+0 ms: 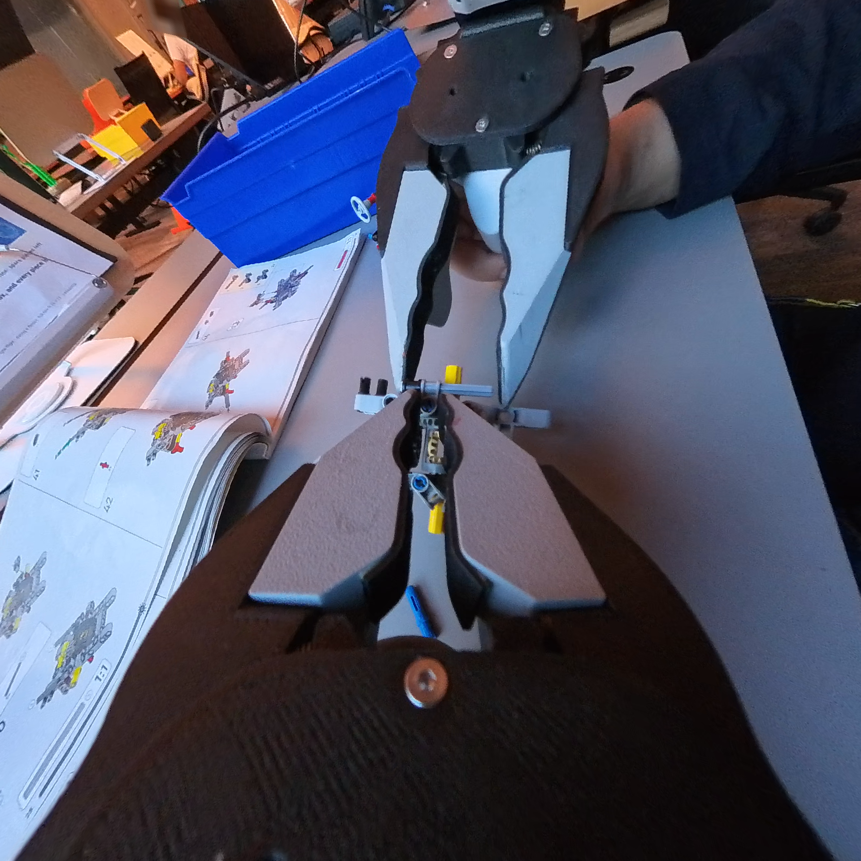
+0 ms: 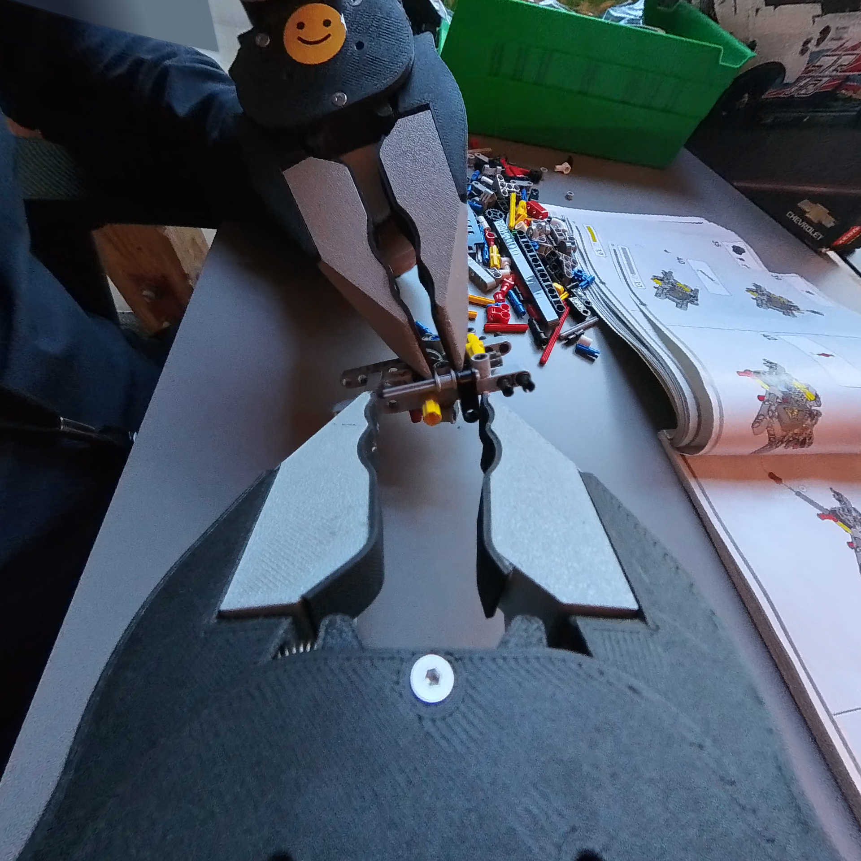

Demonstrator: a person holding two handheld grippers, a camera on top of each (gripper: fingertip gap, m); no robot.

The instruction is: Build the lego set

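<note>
So the left gripper was clamped down on a small grey brick assembly, fingers nearly together with the piece wedged in the wavy slot between them; you could see a tan gear and a blue pin peeking through the gap, plus a yellow stub hanging out the near side. Right at its tips a thin grey axle ran crosswise, so its long axis sat square to the left fingers. The right gripper faced it head-on from the opposite side, jaws standing well apart, straddling that axle: in the left wrist view one fingertip was at the axle's dark end and the other just past its free end, and I couldn't tell if either pad actually touched. So the assembly was in the left tool, and the right one's opening lined up along the axle. A loose blue pin lay on the grey table under the left gripper. Further out: the open instruction booklet, a pile of loose bricks, then a blue bin and a green bin at the back.
</note>
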